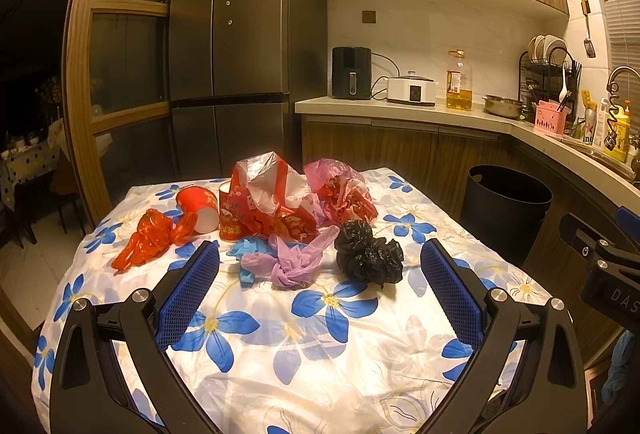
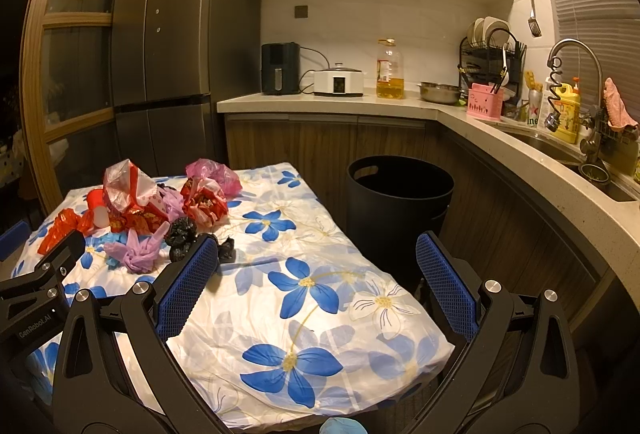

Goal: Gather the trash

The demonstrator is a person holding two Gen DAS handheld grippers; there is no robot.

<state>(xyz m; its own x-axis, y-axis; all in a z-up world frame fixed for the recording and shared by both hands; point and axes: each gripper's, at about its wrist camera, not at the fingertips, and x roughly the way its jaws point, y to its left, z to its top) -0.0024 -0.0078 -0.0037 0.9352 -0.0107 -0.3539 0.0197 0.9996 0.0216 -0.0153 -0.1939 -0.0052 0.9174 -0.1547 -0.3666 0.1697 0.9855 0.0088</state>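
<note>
From my left gripper (image 1: 320,274), fingers spread wide and empty, I see the trash heaped on the flowered cloth over the counter (image 1: 328,362). Working left to right: a crumpled orange-red plastic bag (image 1: 146,240), glossy and thin; a red paper cup (image 1: 198,208) tipped on its side, white inside showing; a red printed bag (image 1: 272,202) standing loosely upright with clear film at its top; a knotted lilac glove (image 1: 294,262) lying soft over a blue glove (image 1: 246,254); a pink bag (image 1: 340,190) stuffed with red wrappers; and a black crinkled bag (image 1: 368,254), nearest my reach. Off the counter's right side stands the black bin (image 1: 506,210), round, rigid, with handle cut-outs. My right gripper (image 2: 318,282) is also spread and holds nothing, aimed between the cloth's edge and the bin.

My worries: this film is slippery and springy, so I judge a shallow pinch could catch only a fold and let the bundle drop short of the bin. The cloth is loose and wrinkled; closing too low could snag it and drag everything. The tipped cup could roll off if nudged, and the piled bags touch, so lifting one may pull a neighbour along.
</note>
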